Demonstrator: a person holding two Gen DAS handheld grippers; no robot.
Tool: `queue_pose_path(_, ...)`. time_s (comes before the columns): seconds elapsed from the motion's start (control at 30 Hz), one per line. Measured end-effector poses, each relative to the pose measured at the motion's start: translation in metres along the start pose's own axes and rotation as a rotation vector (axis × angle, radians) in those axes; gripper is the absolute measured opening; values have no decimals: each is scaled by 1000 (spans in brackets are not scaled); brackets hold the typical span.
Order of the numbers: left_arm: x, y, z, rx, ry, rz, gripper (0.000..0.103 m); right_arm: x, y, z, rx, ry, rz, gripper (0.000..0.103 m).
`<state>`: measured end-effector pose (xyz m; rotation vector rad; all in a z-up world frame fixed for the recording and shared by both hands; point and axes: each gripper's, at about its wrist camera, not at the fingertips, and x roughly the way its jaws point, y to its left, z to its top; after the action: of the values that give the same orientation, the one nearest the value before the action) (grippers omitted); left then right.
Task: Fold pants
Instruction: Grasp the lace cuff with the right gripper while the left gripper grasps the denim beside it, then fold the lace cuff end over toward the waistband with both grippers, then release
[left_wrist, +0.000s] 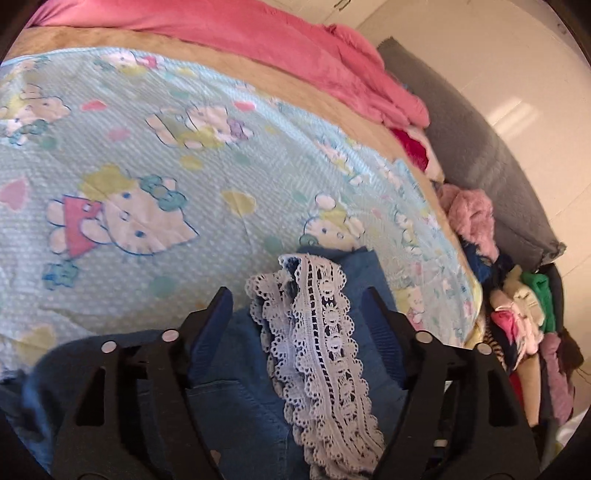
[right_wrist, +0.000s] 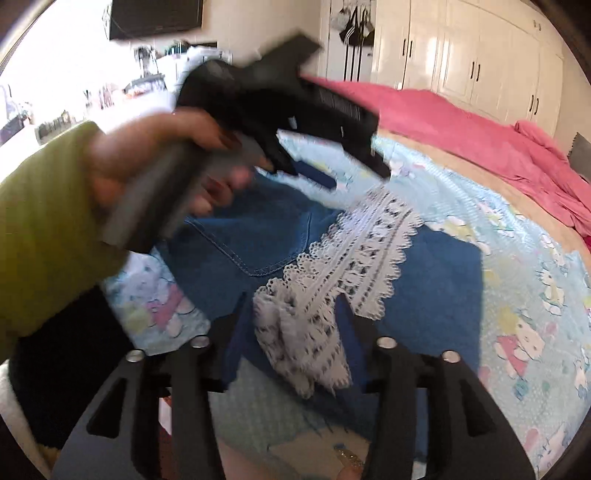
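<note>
Blue denim pants (left_wrist: 240, 398) with a white lace trim (left_wrist: 321, 350) lie folded on a light blue cartoon-cat sheet (left_wrist: 147, 147). My left gripper (left_wrist: 297, 299) is open just above them, a finger on each side of the lace strip. In the right wrist view the pants (right_wrist: 251, 240) show a back pocket, and the lace (right_wrist: 354, 254) runs diagonally across them. My right gripper (right_wrist: 291, 304) is open over the near end of the lace. The left gripper (right_wrist: 321, 177), held by a hand in a green sleeve, hovers over the far edge of the pants.
A pink blanket (left_wrist: 295, 48) lies across the far side of the bed. A grey cushion (left_wrist: 480, 147) and a pile of mixed clothes (left_wrist: 524, 317) sit at the right. White wardrobe doors (right_wrist: 461, 55) stand beyond the bed.
</note>
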<state>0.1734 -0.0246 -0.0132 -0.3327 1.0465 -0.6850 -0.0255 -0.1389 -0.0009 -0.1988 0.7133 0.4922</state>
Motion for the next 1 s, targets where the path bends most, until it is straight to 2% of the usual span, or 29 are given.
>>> queue_pose_path(0.17, 29, -7, -2, 15, 51, 70, 72, -13, -9, -10, 90, 43, 16, 49)
queue_pose_path(0.27, 38, -11, -5, 35, 45, 127, 70, -6, -3, -8, 68, 61, 39, 49)
queue_pose_path(0.3, 40, -14, -6, 53, 47, 137, 61, -4, 2, -8, 49, 65, 43, 49)
queue_pose_path(0.33, 41, -17, -7, 76, 49, 157, 45, -4, 6, -8, 38, 70, 42, 49)
queue_pose_path(0.4, 42, -25, -9, 129, 45, 199, 34, 8, 8, -6, 30, 104, 1, 47)
queue_pose_path(0.43, 40, -27, -9, 146, 41, 216, 21, 11, 7, -9, 36, 116, -1, 31)
queue_pose_path(0.47, 37, -28, -9, 154, 33, 223, 18, 15, 6, -9, 50, 123, 18, 19)
queue_pose_path(0.53, 28, -27, -8, 154, 23, 208, 18, 12, 8, -7, 58, 116, 41, 16)
queue_pose_path(0.63, 20, -26, -12, 181, 9, 240, 18, 10, 14, -8, 32, 110, 46, 16)
queue_pose_path(0.77, 28, -18, -20, 175, 18, 273, 19, 19, 20, -14, 16, 123, 56, 20)
queue_pose_path(0.87, 31, -11, -22, 153, 7, 265, 26, 14, 19, -13, 19, 117, 74, 25)
queue_pose_path(1.0, 2, -21, -32, 168, -57, 293, 44, -20, -3, -12, 123, 57, 168, 29)
